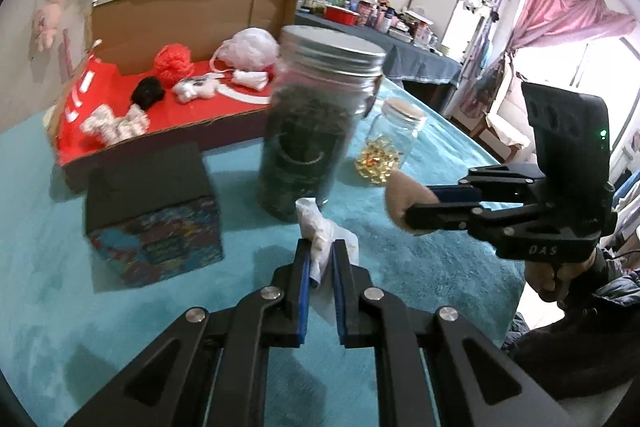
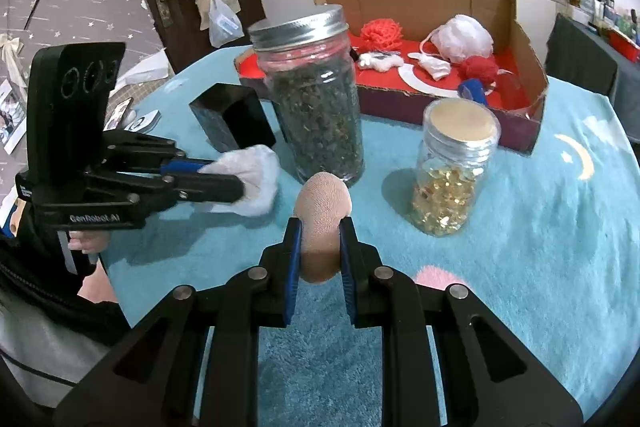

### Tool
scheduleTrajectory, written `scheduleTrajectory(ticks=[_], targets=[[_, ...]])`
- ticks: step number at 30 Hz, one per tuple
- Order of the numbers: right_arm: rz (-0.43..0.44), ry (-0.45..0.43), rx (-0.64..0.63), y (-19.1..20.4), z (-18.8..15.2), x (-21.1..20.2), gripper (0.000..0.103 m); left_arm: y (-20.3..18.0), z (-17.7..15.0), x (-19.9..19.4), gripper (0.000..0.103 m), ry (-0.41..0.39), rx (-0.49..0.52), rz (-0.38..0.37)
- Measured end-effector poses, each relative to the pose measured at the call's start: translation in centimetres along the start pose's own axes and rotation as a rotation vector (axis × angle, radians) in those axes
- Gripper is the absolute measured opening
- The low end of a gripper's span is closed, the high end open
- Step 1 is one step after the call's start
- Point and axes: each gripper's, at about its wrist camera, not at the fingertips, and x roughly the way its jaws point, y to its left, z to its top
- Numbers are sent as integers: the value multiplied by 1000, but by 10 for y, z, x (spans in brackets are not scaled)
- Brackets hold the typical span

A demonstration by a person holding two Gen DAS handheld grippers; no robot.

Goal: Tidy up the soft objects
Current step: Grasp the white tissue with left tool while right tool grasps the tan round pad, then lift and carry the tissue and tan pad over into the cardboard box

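Teal plush cloth point(image 2: 520, 227) covers the table, and I hold one soft thing in each tool above it. My left gripper point(image 1: 320, 259) is clenched on a crumpled white fluffy pad point(image 1: 320, 227); my right gripper point(image 2: 320, 247) is clamped on a tan knit egg-shaped plush point(image 2: 324, 211), its long axis running along the fingers. The cardboard box point(image 2: 532, 75) with the red floor, where other soft pieces already lie, sits at about one o'clock from the right gripper and eleven o'clock from the left, behind the tall jar of dried leaves point(image 2: 316, 107). I judge the right hand has the clearer line, passing between that jar and the small jar of gold bits point(image 2: 452, 179).
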Motion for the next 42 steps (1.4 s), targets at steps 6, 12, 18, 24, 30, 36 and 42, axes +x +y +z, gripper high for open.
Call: scheduleTrajectory(ticks=[6, 12, 18, 24, 30, 36, 42], targets=[[-36, 17, 31, -13, -8, -6, 17, 19, -11, -17, 10, -5, -47, 46], [-86, 28, 76, -34, -14, -13, 17, 42, -22, -36, 10, -9, -93, 124], [-133, 36, 121, -58, -18, -18, 17, 73, -27, -48, 10, 1, -135, 200], [-159, 31, 145, -78, -15, -20, 17, 102, -21, -51, 10, -2, -137, 241], [-170, 36, 133, -93, -3, -17, 17, 124, -4, -45, 10, -13, -120, 202], [-170, 57, 85, -102, 15, -6, 17, 135, 15, -34, 10, -1, -71, 172], [-168, 78, 25, -106, 33, 4, 17, 139, 32, -28, 10, 13, -25, 154]])
